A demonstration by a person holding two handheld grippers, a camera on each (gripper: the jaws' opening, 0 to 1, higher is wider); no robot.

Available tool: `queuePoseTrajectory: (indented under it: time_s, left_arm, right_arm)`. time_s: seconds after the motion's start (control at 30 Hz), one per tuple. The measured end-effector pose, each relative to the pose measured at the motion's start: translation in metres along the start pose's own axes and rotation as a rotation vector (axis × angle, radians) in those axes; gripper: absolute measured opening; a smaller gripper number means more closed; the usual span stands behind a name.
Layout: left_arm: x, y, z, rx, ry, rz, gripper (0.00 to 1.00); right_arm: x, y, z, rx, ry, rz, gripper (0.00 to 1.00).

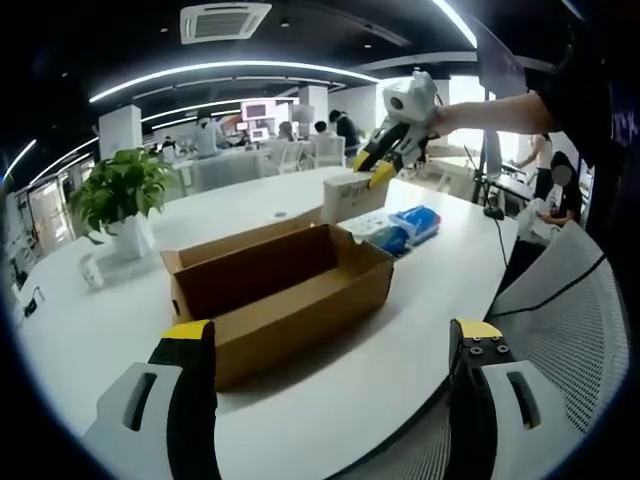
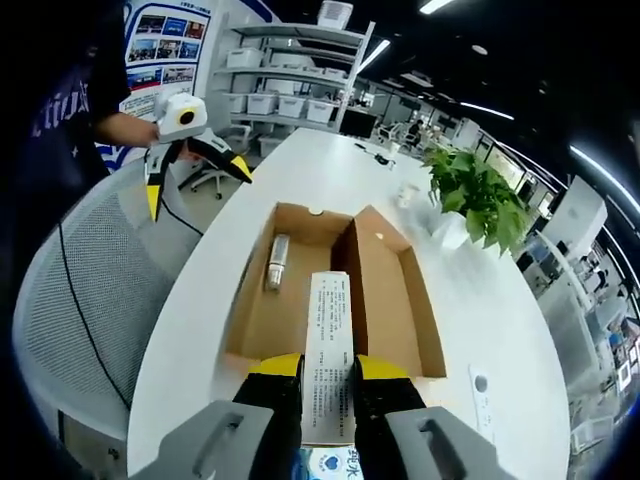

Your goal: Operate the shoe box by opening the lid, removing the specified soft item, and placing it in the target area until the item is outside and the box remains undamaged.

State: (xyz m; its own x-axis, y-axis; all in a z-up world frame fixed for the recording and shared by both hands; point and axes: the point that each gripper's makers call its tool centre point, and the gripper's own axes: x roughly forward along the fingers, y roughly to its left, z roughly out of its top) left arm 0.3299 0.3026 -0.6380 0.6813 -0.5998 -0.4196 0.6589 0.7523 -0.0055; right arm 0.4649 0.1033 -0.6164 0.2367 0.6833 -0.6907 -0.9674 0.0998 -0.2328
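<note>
Shoe box (image 2: pixel 335 300) lies open mid-table (image 2: pixel 480 300); right gripper (image 2: pixel 330 385) clamps white packet (image 2: pixel 328 350) above its edge.

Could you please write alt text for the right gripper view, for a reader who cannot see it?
The right gripper holds a white printed packet above an open cardboard shoe box on a white table. A small cylindrical item lies inside; the left gripper hovers open beyond, near a potted plant.

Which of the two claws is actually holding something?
The right claw, held up over the far end of the table: it's shut on a white box. The left claw is open, with nothing between its jaws.
</note>
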Motion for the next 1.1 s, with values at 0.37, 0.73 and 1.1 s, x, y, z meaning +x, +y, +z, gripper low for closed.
queuePoseTrajectory:
  time_s: [0.37, 0.73, 1.1]
  left_arm:
    - [0.000, 0.000, -0.001, -0.007, 0.005, -0.001, 0.96]
    - [0.002, -0.002, -0.004, -0.020, 0.017, -0.012, 0.97]
    - [0.003, -0.005, -0.005, -0.034, 0.027, -0.028, 0.97]
  right_arm:
    - [-0.018, -0.009, -0.018, 0.016, 0.024, -0.040, 0.14]
    - [-0.032, -0.023, -0.040, 0.040, 0.047, -0.075, 0.14]
    - [-0.037, -0.039, -0.068, 0.065, 0.077, -0.106, 0.14]
